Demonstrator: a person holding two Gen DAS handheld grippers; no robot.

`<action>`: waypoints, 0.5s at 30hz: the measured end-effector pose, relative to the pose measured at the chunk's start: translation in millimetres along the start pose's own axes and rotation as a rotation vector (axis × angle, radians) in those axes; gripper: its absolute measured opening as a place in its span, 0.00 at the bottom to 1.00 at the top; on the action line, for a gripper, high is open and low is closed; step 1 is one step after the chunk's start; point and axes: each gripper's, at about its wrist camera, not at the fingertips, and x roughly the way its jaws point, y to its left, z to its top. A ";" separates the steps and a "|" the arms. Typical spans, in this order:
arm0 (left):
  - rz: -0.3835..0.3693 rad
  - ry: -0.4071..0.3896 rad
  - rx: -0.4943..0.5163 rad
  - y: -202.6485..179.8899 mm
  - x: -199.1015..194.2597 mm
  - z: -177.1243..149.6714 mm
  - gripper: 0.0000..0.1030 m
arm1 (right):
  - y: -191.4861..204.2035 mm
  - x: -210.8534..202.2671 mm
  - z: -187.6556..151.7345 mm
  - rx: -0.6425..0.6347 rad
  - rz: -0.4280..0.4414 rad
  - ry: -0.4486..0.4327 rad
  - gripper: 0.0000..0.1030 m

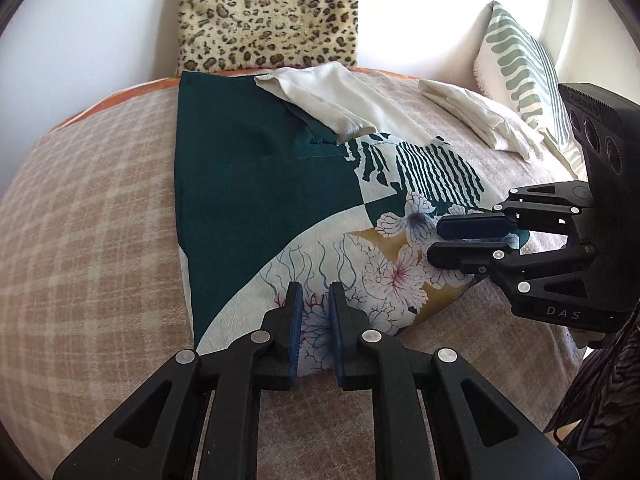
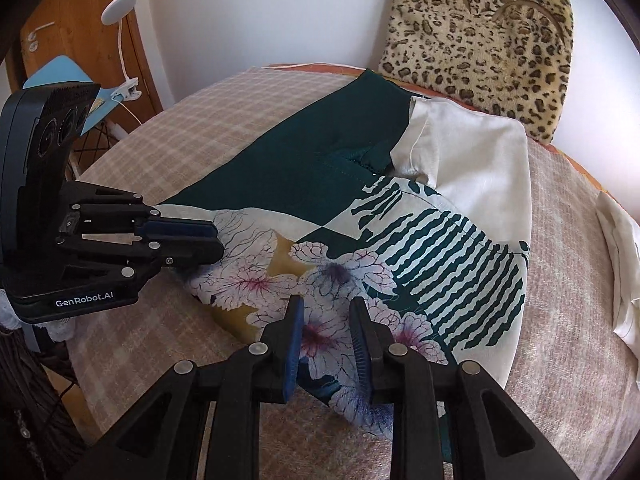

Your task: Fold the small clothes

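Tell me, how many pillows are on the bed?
2. The leopard-print pillow leans on the wall at the far end behind the clothes. The green-striped pillow stands at the bed's right side near the bright window. More could be out of view.

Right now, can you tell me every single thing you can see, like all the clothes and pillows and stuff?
patterned garment: one, dark green and cream with flowers and stripes, spread flat mid-bed.
cream top: one, lying over the garment's far edge.
folded cream cloth: one, at the bed's right side.
leopard cushion: one, tan with dark spots, against the wall.
striped pillow: one, white and green, far right.
checked blanket: one, beige, covering the bed.
clip lamp: one, white, by the wooden door.
left gripper: black, blue pads, open over the garment's near edge.
right gripper: black, blue pads, open over the flowers.
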 end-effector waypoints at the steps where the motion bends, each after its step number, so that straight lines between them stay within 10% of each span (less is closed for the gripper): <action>1: 0.004 -0.001 0.010 -1.1 -0.7 -0.7 0.11 | -0.4 0.9 -2.2 -0.003 -0.006 0.003 0.23; 15: 0.003 -0.008 -0.034 17.3 -9.3 -9.0 0.14 | -30.8 -18.7 -20.2 0.071 0.004 0.039 0.24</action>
